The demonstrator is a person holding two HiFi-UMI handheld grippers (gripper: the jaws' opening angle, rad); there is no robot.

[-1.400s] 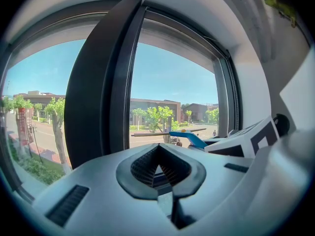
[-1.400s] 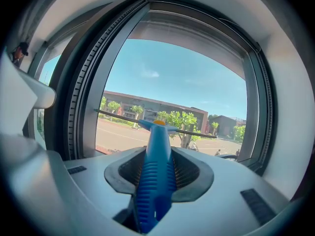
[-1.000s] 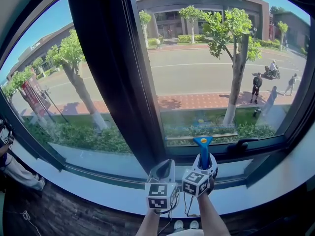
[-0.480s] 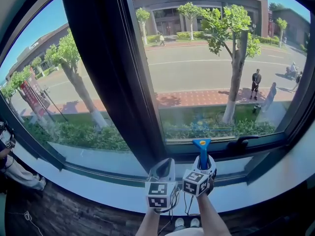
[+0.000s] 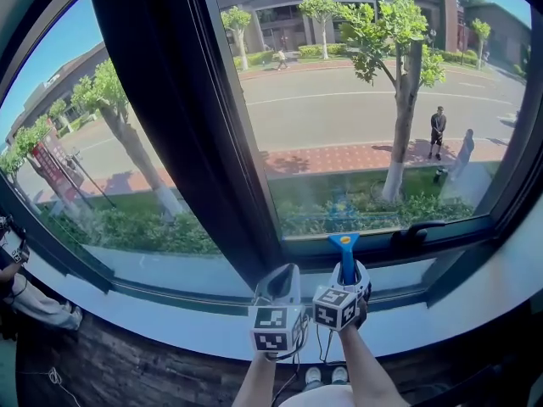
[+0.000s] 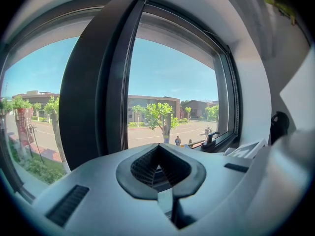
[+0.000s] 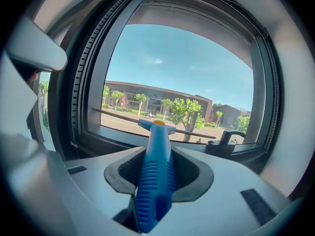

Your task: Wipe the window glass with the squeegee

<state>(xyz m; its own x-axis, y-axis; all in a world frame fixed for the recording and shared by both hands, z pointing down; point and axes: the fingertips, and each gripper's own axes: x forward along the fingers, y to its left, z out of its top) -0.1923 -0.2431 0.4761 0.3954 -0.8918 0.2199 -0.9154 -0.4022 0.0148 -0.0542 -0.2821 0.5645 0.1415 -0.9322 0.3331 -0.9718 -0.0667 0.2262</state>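
Resting low against the right-hand pane, the blue squeegee [image 5: 344,253] has its long thin blade lying along the bottom edge of the window glass [image 5: 373,117], just above the lower frame. Its ribbed handle points back toward the person and is clamped between the jaws of the right gripper [image 5: 346,274], which grips it near the lower end. Just beside it on the left, the left gripper [image 5: 281,285] has its jaws pressed together with nothing between them and hangs idle over the pale window sill [image 5: 170,325].

A black window handle [image 5: 414,231] sits on the lower frame to the right of the blade. A wide dark frame post [image 5: 161,117] separates this pane from a second pane on the left. Beyond the glass are a street, trees and a brick building.

With the blade at the foot of the pane, this looks like the bottom end of a stroke. No streaks or water show, so how much glass is left to wipe cannot be judged.
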